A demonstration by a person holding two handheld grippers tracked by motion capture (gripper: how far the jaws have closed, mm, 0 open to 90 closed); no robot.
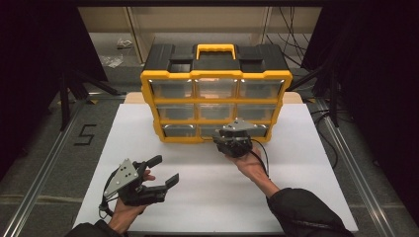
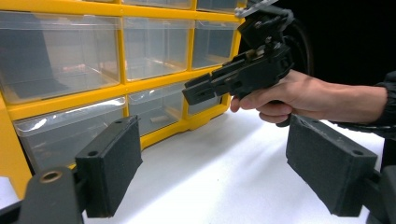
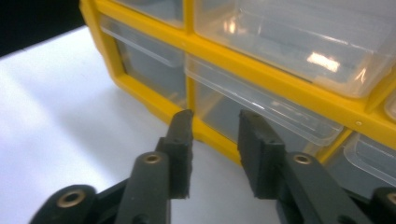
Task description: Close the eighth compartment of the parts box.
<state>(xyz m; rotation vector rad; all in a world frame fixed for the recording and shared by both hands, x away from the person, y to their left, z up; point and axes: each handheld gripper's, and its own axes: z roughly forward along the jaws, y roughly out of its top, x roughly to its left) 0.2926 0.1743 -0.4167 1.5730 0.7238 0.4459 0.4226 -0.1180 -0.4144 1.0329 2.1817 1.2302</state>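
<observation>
A yellow and black drawer organizer (image 1: 216,76) with clear plastic drawers stands at the back of the white tabletop (image 1: 207,197). My right gripper (image 1: 228,137) is held close in front of its bottom row. Its jaws (image 3: 212,116) stand a little apart, just short of the bottom middle drawer (image 3: 261,107), with nothing between them. The left gripper view has this gripper (image 2: 201,91) in a hand, pointing at the same row. My left gripper (image 1: 165,169) hovers over the front left of the table, jaws wide apart (image 2: 212,126) and empty. A small pale piece (image 2: 159,119) lies in one bottom drawer.
The organizer has a yellow carry handle (image 1: 215,49) on top. Metal rails (image 1: 44,173) run along both sides of the table. A "5" (image 1: 85,134) is marked on the grey floor at the left, near a tripod leg (image 1: 66,94). Cables (image 1: 323,116) lie at the right.
</observation>
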